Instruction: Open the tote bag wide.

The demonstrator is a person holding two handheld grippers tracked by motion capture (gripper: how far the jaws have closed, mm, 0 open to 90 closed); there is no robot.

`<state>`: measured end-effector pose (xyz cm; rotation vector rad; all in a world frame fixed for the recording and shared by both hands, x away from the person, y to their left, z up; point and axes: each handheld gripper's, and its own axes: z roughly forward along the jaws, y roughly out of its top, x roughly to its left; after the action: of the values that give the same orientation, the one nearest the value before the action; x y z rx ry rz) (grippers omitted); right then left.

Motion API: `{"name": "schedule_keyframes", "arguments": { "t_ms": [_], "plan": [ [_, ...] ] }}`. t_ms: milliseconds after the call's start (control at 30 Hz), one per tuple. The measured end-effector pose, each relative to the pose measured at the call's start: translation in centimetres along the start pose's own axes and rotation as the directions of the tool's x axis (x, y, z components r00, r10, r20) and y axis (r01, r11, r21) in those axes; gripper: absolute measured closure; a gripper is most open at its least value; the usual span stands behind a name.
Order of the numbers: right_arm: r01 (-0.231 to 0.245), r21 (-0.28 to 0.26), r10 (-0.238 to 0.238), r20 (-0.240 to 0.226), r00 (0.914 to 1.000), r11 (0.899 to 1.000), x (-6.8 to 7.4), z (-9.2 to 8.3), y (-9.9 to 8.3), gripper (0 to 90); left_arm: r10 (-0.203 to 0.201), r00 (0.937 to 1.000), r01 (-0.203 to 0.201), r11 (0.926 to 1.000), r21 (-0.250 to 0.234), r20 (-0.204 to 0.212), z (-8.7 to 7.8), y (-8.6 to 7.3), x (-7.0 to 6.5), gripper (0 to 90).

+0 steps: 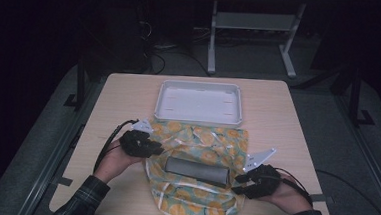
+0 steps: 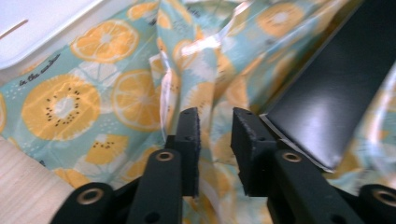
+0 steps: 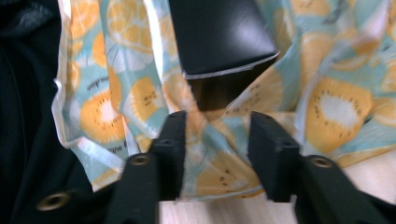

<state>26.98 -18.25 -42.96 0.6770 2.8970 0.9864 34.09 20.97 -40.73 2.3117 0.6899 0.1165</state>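
A cloth printed with orange fruit slices (image 1: 201, 138) lies spread on the wooden table (image 1: 124, 98). A long black box (image 1: 197, 171) rests on it. My left gripper (image 1: 158, 148) is at the cloth's left edge, near the box's left end. In the left gripper view its jaws (image 2: 215, 116) stand apart over the wrinkled cloth (image 2: 116, 93), with the box (image 2: 336, 93) just to their right. My right gripper (image 1: 239, 183) is at the box's right end. In the right gripper view its jaws (image 3: 217, 121) stand apart over a raised fold of cloth (image 3: 336, 107), just short of the box's end (image 3: 219, 32).
A white tray (image 1: 198, 119) sits empty behind the cloth, its near rim touching the cloth's far edge; its corner (image 2: 37, 28) shows in the left gripper view. Bare wood lies left and right of the cloth. Dark floor and a metal stand lie beyond the table.
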Motion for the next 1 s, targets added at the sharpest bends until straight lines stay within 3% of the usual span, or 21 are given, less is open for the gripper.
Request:
{"name": "schedule_keyframes", "arguments": {
  "t_ms": [33,67,233,367,500,600,833,1000],
  "plan": [
    [-0.004,-0.015,0.004,0.003,1.0,1.0,0.0,-0.2,0.0,50.8,-0.016,0.9998,0.016,0.9998,-0.015,0.009,-0.1,0.0,-0.2,68.3],
    [-0.028,-0.027,0.028,0.0,0.9996,0.999,0.2,-0.3,0.1,49.3,-0.008,0.9999,0.008,0.9998,-0.021,0.015,-0.4,-0.1,-0.3,66.8],
    [-0.013,-0.055,0.013,0.011,0.9999,0.998,0.3,-0.6,0.5,43.4,0.01,0.9989,-0.008,0.9993,-0.036,0.047,-1.4,-0.4,-1.2,62.1],
    [-0.007,-0.078,0.007,0.011,0.9999,0.997,0.3,-0.7,1.0,40.7,0.033,0.9969,-0.031,0.9991,-0.028,0.072,-2.0,-1.0,-2.3,62.9],
    [0.019,-0.088,-0.017,0.028,0.9995,0.996,0.2,-0.6,1.6,38.7,0.054,0.996,-0.054,0.9985,-0.008,0.071,-2.0,-1.9,-3.5,64.1],
    [0.03,-0.1,-0.027,0.033,0.9991,0.995,0.2,-0.6,1.9,38.2,0.06,0.9947,-0.061,0.9981,0.011,0.083,-1.7,-2.6,-4.1,68.1],
    [0.033,-0.103,-0.03,0.034,0.999,0.994,0.2,-0.4,2.4,37.0,0.071,0.992,-0.079,0.9942,0.073,0.104,-0.3,-3.1,-4.4,87.9],
    [0.041,-0.101,-0.037,0.034,0.9987,0.994,0.1,-0.1,2.8,36.4,0.079,0.9903,-0.094,0.9857,0.139,0.114,1.0,-3.5,-4.5,89.6]
  ]
}}
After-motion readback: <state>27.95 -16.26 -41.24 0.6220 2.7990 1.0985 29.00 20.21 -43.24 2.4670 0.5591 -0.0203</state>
